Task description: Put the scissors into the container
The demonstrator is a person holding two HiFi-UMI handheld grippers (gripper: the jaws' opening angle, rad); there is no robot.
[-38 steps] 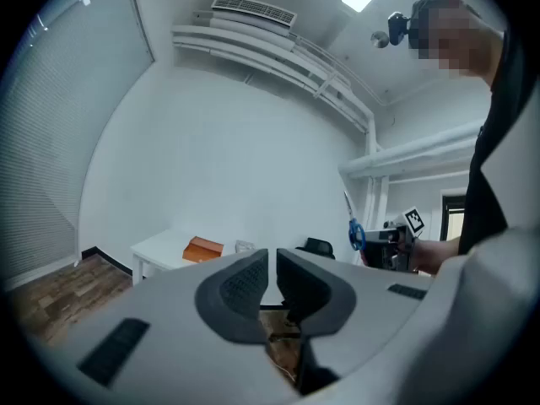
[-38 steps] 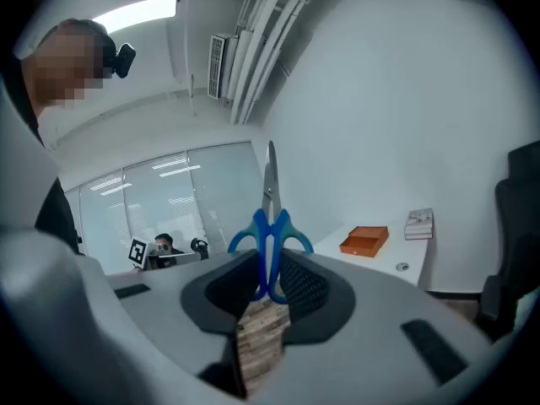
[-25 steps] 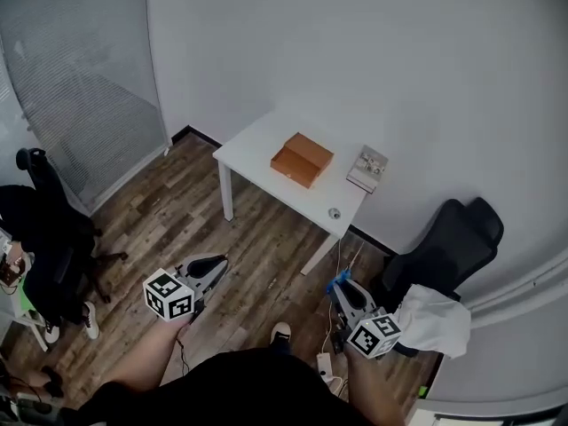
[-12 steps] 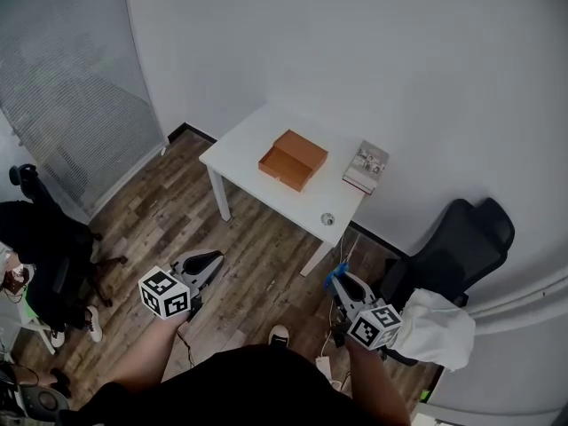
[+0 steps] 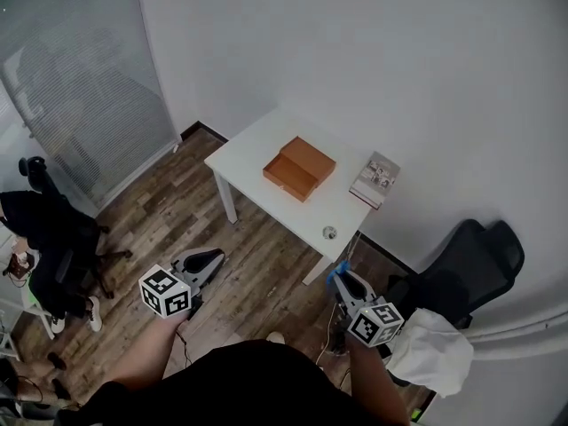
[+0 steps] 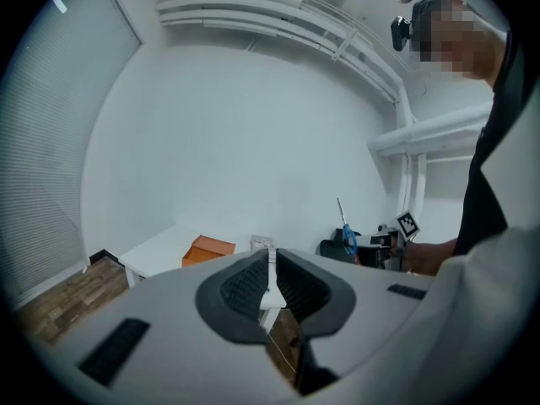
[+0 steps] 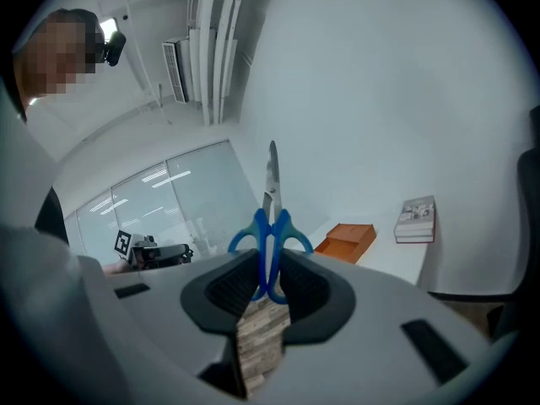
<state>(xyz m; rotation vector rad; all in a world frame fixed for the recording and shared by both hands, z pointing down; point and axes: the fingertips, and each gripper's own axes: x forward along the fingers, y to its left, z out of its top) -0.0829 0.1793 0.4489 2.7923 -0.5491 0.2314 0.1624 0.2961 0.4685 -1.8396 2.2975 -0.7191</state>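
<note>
your right claw [image 7: 268,281] is clamped on the scissors [image 7: 270,226]. the pads grip the blue handle loops, and the closed blades point straight out beyond the claw tips. in the head view the right claw [image 5: 341,280] is held low above the wood floor [image 5: 160,211], near the front corner of the white worktop [image 5: 257,153], with the blue handles just visible at its tip.

your left claw [image 6: 270,281] has its pads together, with nothing between them. in the head view it [image 5: 209,259] is held over the floor, well apart from the worktop.

the orange container [image 5: 299,168] lies near the middle of the worktop, well apart from the scissors. it also appears ahead of the right claw in the right gripper view [image 7: 348,239].

a stack of books [image 5: 374,179] lies at the worktop's far right edge. a small round object [image 5: 329,232] sits near the front corner. a black chair [image 5: 470,264] stands to the right of the worktop, with a white cloth [image 5: 430,349] beside it.
</note>
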